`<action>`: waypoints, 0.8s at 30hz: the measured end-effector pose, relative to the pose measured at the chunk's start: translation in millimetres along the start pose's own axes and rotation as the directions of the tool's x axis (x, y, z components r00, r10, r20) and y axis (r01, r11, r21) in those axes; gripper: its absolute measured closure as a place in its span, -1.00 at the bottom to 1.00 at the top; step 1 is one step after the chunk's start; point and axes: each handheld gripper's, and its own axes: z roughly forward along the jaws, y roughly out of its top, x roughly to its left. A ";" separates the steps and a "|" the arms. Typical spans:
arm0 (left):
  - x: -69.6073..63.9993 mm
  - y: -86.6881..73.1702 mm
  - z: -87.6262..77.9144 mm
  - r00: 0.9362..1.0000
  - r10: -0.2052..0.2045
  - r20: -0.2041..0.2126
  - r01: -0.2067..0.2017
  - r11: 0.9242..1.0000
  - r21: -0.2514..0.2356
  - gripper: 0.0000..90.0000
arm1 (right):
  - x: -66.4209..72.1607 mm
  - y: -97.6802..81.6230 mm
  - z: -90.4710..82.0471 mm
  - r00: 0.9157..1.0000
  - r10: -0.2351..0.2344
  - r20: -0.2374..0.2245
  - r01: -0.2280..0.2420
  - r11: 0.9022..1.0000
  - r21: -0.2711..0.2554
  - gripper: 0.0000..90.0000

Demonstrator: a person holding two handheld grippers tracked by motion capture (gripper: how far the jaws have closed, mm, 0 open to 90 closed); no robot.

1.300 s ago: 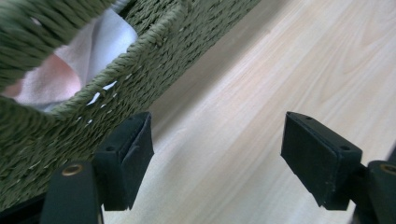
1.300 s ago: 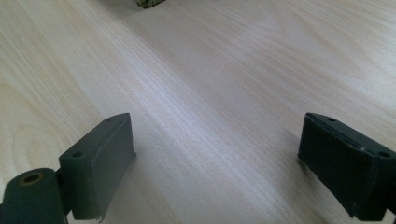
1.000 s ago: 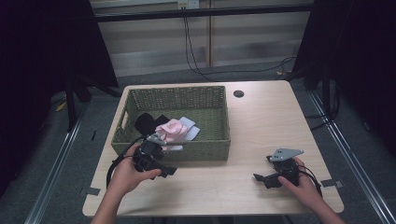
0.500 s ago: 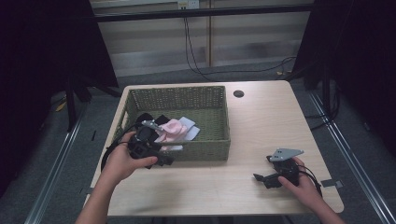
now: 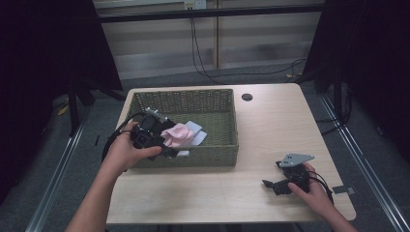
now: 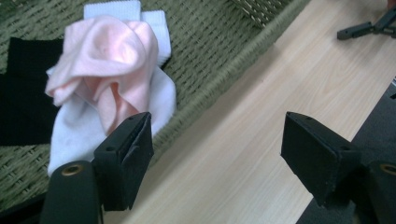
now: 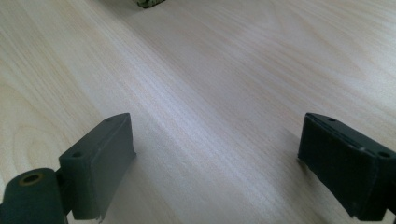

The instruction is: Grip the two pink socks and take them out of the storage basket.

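A green woven basket (image 5: 209, 157) stands on the left half of the wooden table (image 5: 273, 125). Inside it lie a crumpled pink cloth (image 5: 177, 134), a white cloth (image 5: 196, 136) under it and a black cloth (image 6: 23, 95). My left gripper (image 5: 170, 151) hovers over the basket's front-left rim, open and holding nothing. In the left gripper view, the left gripper (image 6: 217, 149) has the pink cloth (image 6: 107, 60) just beyond its left jaw and the basket rim (image 6: 233, 74) running between the jaws. My right gripper (image 5: 273, 186) rests open near the table's front right; in its own view, the right gripper (image 7: 215, 158) has bare wood between its jaws.
A small dark round hole (image 5: 247, 97) sits in the tabletop behind the basket's right corner. Cables hang behind the table. Bare wood stretches between the basket and the right gripper. A corner of the basket (image 7: 149, 3) peeks in at the top of the right gripper view.
My left gripper has risen from the table in front of the basket and moved forward over its front-left rim, near the pink cloth. The right gripper has stayed put.
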 end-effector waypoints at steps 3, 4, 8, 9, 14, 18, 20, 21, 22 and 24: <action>3.9 6.6 -0.1 1.000 -0.007 -0.009 0.007 1.000 0.002 -0.44 | 0.1 0.1 -0.2 1.000 -0.001 0.003 0.001 1.000 0.002 -0.78; 5.4 8.6 0.0 1.000 -0.011 -0.012 0.011 1.000 0.002 -0.44 | 0.0 0.0 -0.2 1.000 -0.001 0.003 0.001 1.000 0.002 -0.78; 11.6 16.2 1.4 1.000 -0.017 -0.027 0.017 1.000 0.004 -0.43 | 0.0 0.0 -0.2 1.000 -0.001 0.003 0.001 1.000 0.001 -0.78; 11.6 16.2 1.4 1.000 -0.017 -0.027 0.017 1.000 0.004 -0.43 | 0.1 0.1 -0.2 1.000 0.000 0.003 0.000 1.000 0.001 -0.78; 19.4 26.4 5.0 0.999 -0.023 -0.041 0.023 1.000 0.015 -0.43 | 0.2 0.1 0.0 1.000 0.003 0.001 -0.003 1.000 -0.001 -0.78; 26.8 34.4 9.4 0.998 -0.040 -0.051 0.040 0.999 0.015 -0.43 | 0.2 0.1 0.1 1.000 0.003 0.000 -0.003 1.000 -0.001 -0.78; 30.1 38.0 12.2 0.997 -0.051 -0.053 0.052 0.998 0.017 -0.43 | 0.2 0.1 -0.1 1.000 0.002 0.004 -0.002 1.000 0.000 -0.78; 31.9 39.8 13.3 0.997 -0.051 -0.054 0.053 0.998 0.021 -0.43 | 0.0 0.1 0.0 1.000 0.000 0.004 0.000 1.000 -0.002 -0.78; 32.7 41.5 15.2 0.996 -0.065 -0.055 0.066 0.998 0.016 -0.43 | 0.0 0.1 0.0 1.000 0.000 0.004 0.000 1.000 -0.001 -0.78; 33.9 43.2 16.7 0.996 -0.066 -0.056 0.067 0.998 0.017 -0.42 | 0.0 0.1 0.1 1.000 0.000 0.003 0.000 1.000 -0.002 -0.78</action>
